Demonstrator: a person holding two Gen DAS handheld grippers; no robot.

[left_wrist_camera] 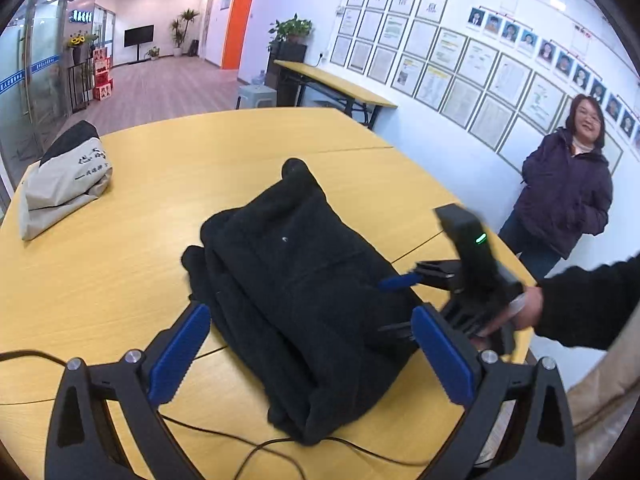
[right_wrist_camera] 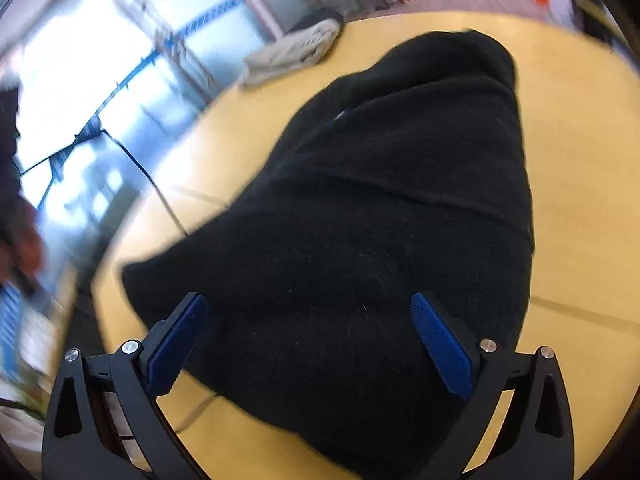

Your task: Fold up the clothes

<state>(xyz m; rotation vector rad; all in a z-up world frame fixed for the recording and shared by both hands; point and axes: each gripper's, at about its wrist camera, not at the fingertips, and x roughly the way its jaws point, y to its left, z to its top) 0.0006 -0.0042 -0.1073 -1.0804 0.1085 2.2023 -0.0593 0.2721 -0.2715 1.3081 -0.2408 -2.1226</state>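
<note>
On yellow table [left_wrist_camera: 120, 280], folded black garment [left_wrist_camera: 304, 300], left gripper [left_wrist_camera: 312, 356] and right gripper [right_wrist_camera: 312, 344] jaws released, bare wood around.

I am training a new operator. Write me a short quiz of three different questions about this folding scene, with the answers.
1. True or false: the left tongs are shut on the black garment.
2. Multiple choice: what else lies on the yellow table? A) a beige and black folded garment B) a red towel C) a pair of shoes
3. Short answer: in the right wrist view, how do the right tongs stand?

Key: 1. False; they are open, with the garment between the fingers. 2. A, the beige and black folded garment. 3. Open, over the black garment.
</note>
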